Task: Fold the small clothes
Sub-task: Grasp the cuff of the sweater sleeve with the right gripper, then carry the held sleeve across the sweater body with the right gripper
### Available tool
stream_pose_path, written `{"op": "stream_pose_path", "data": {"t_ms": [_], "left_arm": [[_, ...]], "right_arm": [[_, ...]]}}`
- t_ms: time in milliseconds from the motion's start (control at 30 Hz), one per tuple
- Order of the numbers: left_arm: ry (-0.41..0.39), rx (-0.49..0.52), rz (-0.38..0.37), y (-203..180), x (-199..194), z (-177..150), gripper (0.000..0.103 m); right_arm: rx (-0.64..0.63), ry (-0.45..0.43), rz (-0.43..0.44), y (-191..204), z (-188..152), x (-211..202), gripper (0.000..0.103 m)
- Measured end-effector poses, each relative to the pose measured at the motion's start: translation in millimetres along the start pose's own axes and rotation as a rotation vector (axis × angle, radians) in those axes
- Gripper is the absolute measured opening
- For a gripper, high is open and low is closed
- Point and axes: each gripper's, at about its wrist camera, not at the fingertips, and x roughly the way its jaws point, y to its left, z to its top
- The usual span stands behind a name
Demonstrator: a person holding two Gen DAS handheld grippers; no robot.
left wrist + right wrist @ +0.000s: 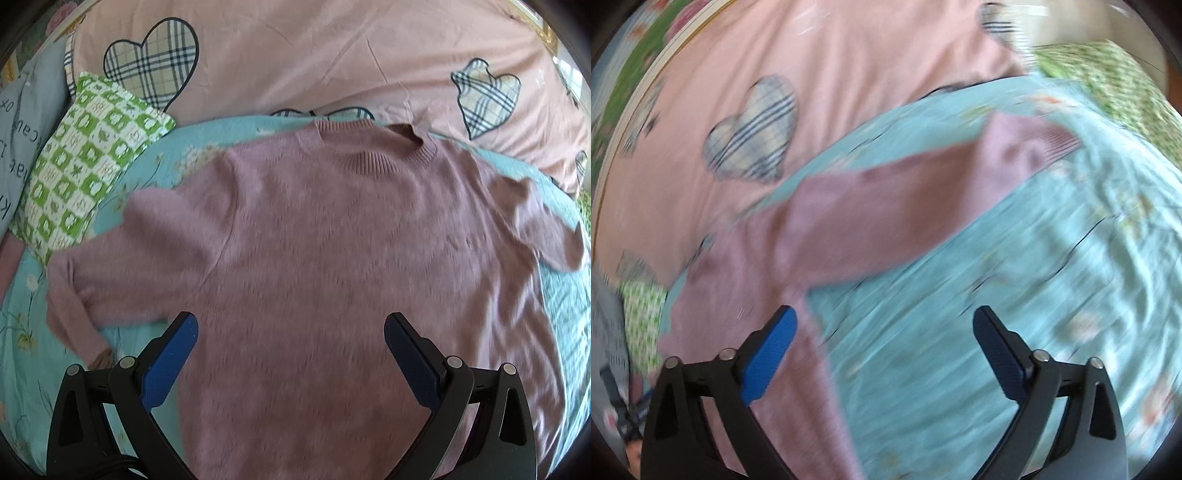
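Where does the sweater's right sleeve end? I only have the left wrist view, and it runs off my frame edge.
Observer: In the right wrist view the sleeve lies stretched out flat on the teal sheet, its ribbed cuff at the far end.
Operator: Is the right gripper holding it?
Observer: No. The right gripper is open, with nothing between its fingers; the sleeve lies beyond the tips.
Operator: Anything near the cuff?
Observer: A green patterned cloth lies just past it, apart from the cuff. The view is blurred.
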Motion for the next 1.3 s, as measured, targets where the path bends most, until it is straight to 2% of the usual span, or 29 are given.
{"op": "stream_pose_path", "data": {"t_ms": [133,300,533,567,600,633,667,700,833,967,1100,1300], "left_arm": [[-0.007,-0.003,0.01,-8,18,24,0.101],[-0.003,0.0,0.04,-16,40,44,0.101],[0.027,0.013,0.073,-23,75,59,0.101],[0.033,0.014,0.073,-24,79,60,0.101],[0.037,0.014,0.072,-24,81,61,0.101],[0.041,0.012,0.068,-24,84,62,0.101],[0.044,0.011,0.064,-24,86,62,0.101],[0.046,0.01,0.059,-24,88,61,0.101],[0.056,0.004,0.029,-22,88,57,0.101],[0.062,-0.003,0.005,-17,79,47,0.101],[0.063,-0.018,-0.028,-7,62,34,0.101],[0.042,-0.033,-0.105,12,35,18,0.101]], "right_arm": [[0.124,-0.058,-0.042,-48,41,6,0.084],[0.299,-0.103,-0.088,-106,84,30,0.063],[0.472,-0.146,-0.093,-159,127,65,0.059],[0.487,-0.142,-0.095,-165,131,72,0.053],[0.49,-0.139,-0.098,-168,132,75,0.041],[0.488,-0.135,-0.105,-169,134,79,0.033],[0.476,-0.132,-0.112,-168,136,80,0.018],[0.462,-0.134,-0.107,-167,138,78,0.015],[0.352,-0.177,-0.064,-128,136,56,0.013],[0.222,-0.169,0.088,-55,124,35,0.01],[0.115,-0.084,0.311,40,92,38,0.008],[-0.009,0.103,0.552,168,38,82,0.003]]}}
